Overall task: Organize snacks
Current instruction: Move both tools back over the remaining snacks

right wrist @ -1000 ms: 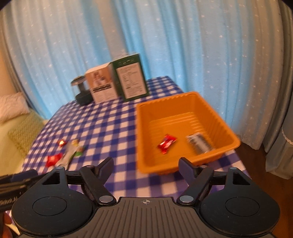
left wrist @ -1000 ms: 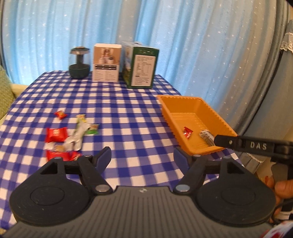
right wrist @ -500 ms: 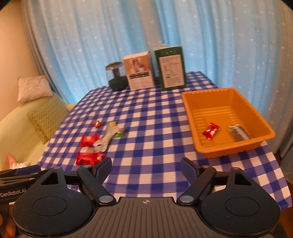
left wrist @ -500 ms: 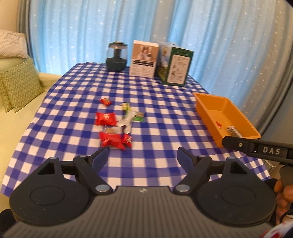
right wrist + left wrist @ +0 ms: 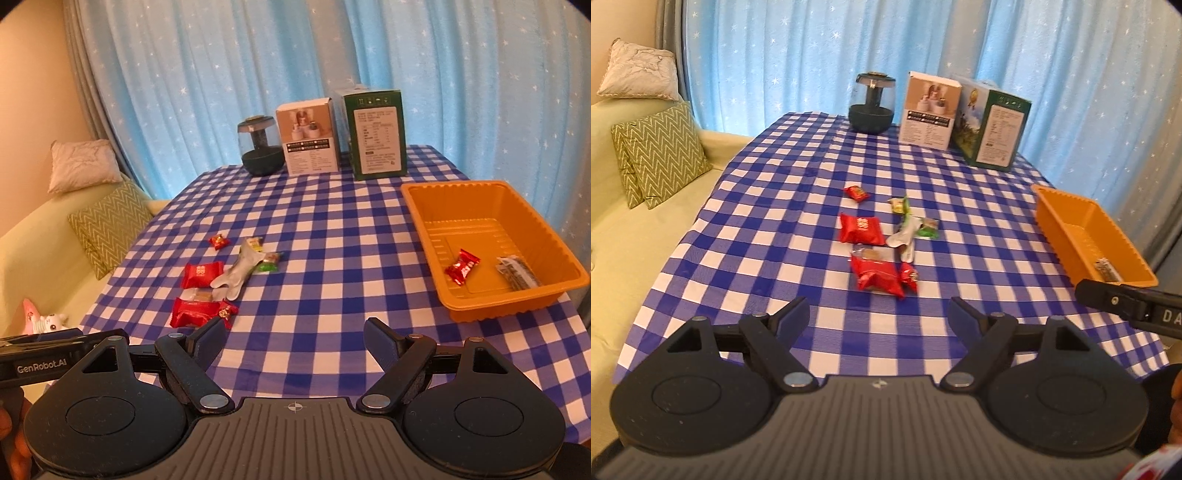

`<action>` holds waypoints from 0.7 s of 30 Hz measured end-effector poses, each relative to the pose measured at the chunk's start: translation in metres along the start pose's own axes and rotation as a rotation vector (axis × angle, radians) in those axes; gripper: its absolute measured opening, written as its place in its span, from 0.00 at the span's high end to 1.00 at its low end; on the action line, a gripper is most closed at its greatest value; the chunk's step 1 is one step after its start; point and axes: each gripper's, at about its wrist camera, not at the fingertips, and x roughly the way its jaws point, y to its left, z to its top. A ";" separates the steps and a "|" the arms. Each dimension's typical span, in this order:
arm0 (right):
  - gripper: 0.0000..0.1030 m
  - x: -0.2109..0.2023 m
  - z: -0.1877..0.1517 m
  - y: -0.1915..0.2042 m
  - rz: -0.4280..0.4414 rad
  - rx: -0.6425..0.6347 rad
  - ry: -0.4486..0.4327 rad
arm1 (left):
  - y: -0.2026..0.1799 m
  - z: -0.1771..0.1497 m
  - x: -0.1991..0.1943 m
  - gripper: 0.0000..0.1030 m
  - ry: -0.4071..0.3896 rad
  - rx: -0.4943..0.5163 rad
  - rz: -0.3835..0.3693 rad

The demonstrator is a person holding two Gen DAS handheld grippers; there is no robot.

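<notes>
With both our left gripper (image 5: 879, 314) and right gripper (image 5: 295, 332) spread wide and empty, the crinkly red-and-silver snack packets (image 5: 877, 275) overlapping mid-tabletop risk coming up in pairs or slipping before the orange plastic tray (image 5: 413, 206) at the right edge.

The orange tray (image 5: 1071, 225) is hiding its red candy behind the near wall in the left view, and print on the far boxes (image 5: 376, 140) is reading too tiny.
</notes>
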 end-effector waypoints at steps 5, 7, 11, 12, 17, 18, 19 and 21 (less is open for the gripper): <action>0.21 0.022 -0.003 0.008 0.013 -0.012 0.020 | 0.009 0.004 0.020 0.23 0.022 0.000 0.005; 0.21 0.032 -0.004 0.012 0.020 -0.022 0.026 | 0.013 0.006 0.028 0.23 0.033 0.005 0.008; 0.21 0.053 -0.004 0.021 0.045 -0.038 0.041 | 0.018 0.011 0.044 0.23 0.043 0.027 0.020; 0.21 0.059 -0.004 0.023 0.051 -0.042 0.045 | 0.019 0.011 0.048 0.23 0.045 0.033 0.022; 0.32 0.095 -0.002 0.036 0.085 -0.063 0.075 | 0.030 0.017 0.071 0.23 0.053 0.043 0.029; 0.33 0.103 -0.002 0.039 0.089 -0.066 0.081 | 0.033 0.018 0.075 0.23 0.054 0.039 0.032; 0.33 0.110 -0.001 0.040 0.092 -0.070 0.086 | 0.035 0.019 0.080 0.23 0.055 0.034 0.033; 0.35 0.125 0.001 0.044 0.096 -0.075 0.096 | 0.041 0.021 0.089 0.23 0.061 0.019 0.038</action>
